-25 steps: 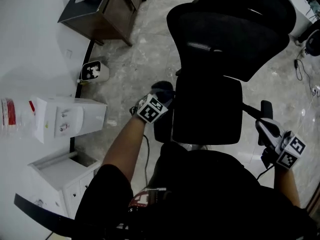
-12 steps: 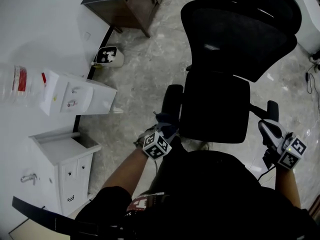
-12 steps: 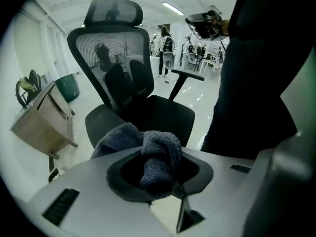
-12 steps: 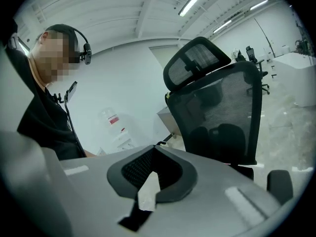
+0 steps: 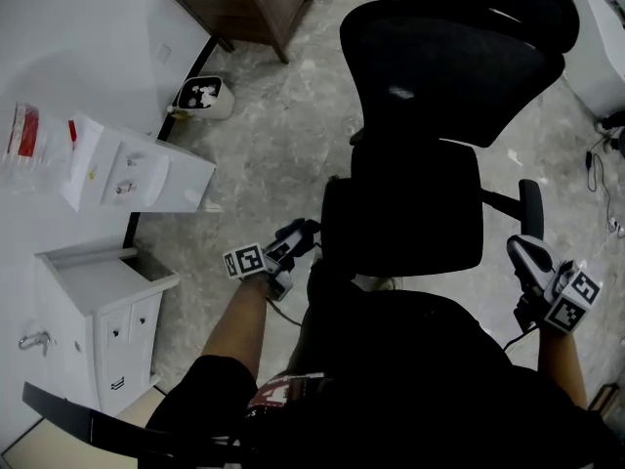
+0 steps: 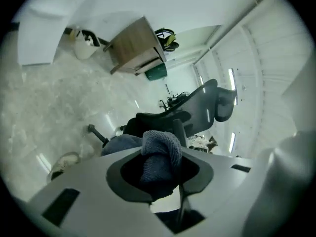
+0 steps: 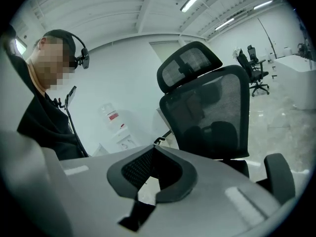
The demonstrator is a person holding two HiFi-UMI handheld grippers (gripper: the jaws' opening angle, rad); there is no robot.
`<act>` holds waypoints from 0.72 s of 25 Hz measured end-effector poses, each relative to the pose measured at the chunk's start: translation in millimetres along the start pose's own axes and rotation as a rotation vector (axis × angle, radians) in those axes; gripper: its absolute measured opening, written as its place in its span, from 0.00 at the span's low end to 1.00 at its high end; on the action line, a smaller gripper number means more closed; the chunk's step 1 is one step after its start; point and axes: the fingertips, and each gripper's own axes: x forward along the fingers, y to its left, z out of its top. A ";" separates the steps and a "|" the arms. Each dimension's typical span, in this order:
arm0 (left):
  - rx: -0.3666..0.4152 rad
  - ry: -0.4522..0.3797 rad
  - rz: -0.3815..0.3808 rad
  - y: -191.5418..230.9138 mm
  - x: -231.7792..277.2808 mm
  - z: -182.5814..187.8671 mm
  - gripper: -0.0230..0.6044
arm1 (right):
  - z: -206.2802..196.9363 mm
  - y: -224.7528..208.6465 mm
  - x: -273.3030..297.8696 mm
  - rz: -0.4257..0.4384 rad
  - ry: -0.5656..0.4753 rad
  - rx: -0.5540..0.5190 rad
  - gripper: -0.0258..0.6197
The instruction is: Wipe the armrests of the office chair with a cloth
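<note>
At the office chair's (image 5: 444,66) left side, cloth ready

Left gripper (image 5: 291,237) is clamped on a bunched blue cloth (image 6: 160,154); right gripper (image 7: 153,152) is closed on nothing, near the right armrest (image 5: 528,206). A hard wipe might tug the wad free or turn the chair (swivel base, likely). The left armrest blends into the black seat from overhead.

The left hand-held gripper (image 5: 293,237) is held forward on the bare, outstretched left forearm (image 5: 234,325), its jaws clamped on a bunched blue cloth (image 6: 160,154). The right hand-held gripper (image 5: 522,252) is held out to the side, the right forearm (image 5: 559,364) close to the body, its jaws together with nothing between them.
</note>
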 end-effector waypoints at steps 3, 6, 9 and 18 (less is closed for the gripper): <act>-0.159 0.071 -0.176 -12.6 38.9 -5.5 0.22 | -5.5 2.6 6.4 -0.012 0.013 -0.002 0.04; -0.286 0.143 -0.362 -30.6 51.0 -16.8 0.21 | -8.9 2.9 3.8 -0.033 0.008 -0.003 0.04; -0.318 0.149 -0.441 -31.1 50.2 -25.5 0.21 | -12.3 -1.2 -4.9 -0.052 -0.008 0.001 0.04; -0.431 -0.046 -0.510 -36.8 47.0 -49.9 0.21 | -31.3 -0.5 -8.6 0.037 0.064 -0.005 0.04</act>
